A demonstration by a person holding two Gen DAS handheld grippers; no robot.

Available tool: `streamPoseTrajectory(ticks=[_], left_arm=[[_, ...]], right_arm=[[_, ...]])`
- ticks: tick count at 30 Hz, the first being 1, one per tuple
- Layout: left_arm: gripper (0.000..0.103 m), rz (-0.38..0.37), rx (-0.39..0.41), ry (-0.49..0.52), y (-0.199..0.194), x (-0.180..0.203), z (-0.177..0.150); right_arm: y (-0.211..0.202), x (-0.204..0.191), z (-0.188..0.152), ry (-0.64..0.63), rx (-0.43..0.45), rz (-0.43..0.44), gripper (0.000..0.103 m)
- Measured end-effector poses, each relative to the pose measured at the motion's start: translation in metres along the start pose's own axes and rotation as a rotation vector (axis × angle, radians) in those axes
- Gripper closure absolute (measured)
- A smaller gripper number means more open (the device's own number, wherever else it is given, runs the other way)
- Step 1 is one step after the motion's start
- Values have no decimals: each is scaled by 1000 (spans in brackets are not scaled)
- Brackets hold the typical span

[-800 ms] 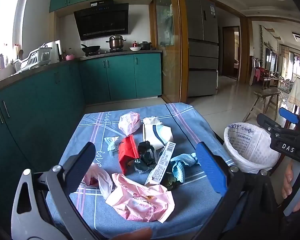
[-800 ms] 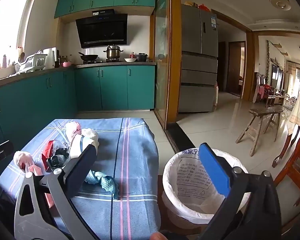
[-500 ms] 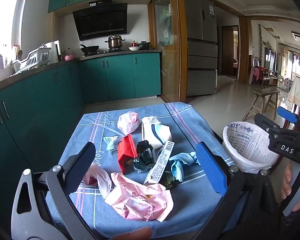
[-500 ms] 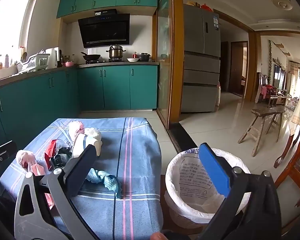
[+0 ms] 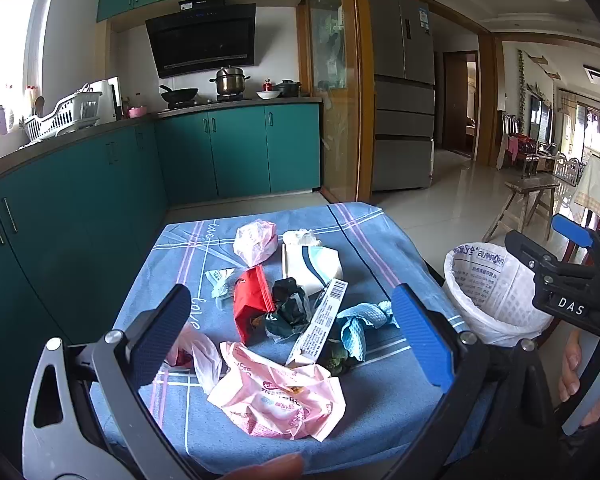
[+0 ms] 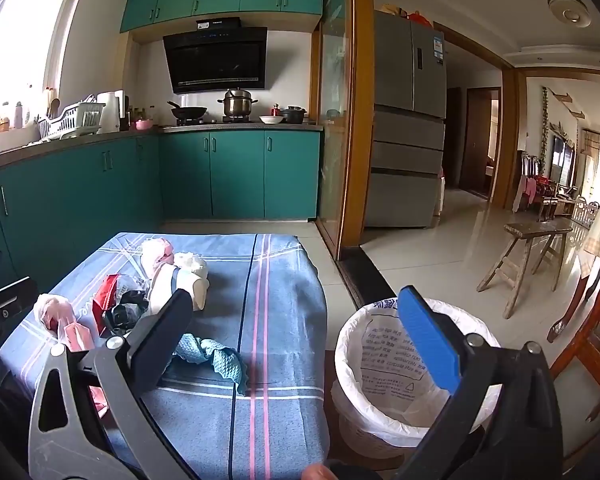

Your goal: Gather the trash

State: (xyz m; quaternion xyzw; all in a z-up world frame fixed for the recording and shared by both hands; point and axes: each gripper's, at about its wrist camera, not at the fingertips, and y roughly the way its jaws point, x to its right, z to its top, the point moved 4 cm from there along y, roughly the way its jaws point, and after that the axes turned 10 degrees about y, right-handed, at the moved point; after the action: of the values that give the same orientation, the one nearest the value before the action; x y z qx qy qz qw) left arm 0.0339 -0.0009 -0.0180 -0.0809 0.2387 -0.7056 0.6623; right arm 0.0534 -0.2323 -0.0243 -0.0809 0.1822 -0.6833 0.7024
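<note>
While nothing is gripped yet: both claws wide. Left gripper [image 5: 288, 340] above the trash pile [image 5: 284, 312] mid-table; right gripper [image 6: 296, 336] between table [image 6: 284, 280] and bin [image 6: 384, 364], at the table's right. Best to drop onto the near pink wrapper [image 5: 280, 396], pinching one crumpled fold, not the cloth. Bin's empty liner visible only from the right wrist.

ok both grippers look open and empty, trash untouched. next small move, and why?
Probably lower the left gripper onto the pink wrapper. It is the nearest piece on the blue cloth, lies between the open jaws, and nothing rests on it. The lined bin stands just right of the table, under the open right gripper, so the carry looks short.
</note>
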Motion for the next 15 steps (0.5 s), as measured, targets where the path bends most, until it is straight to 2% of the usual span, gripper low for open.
streamPoseTrajectory(ticks=[15], left_arm=[[3, 2, 2, 2, 1, 0, 0]], right_arm=[[1, -1, -1, -3, -2, 9, 3]])
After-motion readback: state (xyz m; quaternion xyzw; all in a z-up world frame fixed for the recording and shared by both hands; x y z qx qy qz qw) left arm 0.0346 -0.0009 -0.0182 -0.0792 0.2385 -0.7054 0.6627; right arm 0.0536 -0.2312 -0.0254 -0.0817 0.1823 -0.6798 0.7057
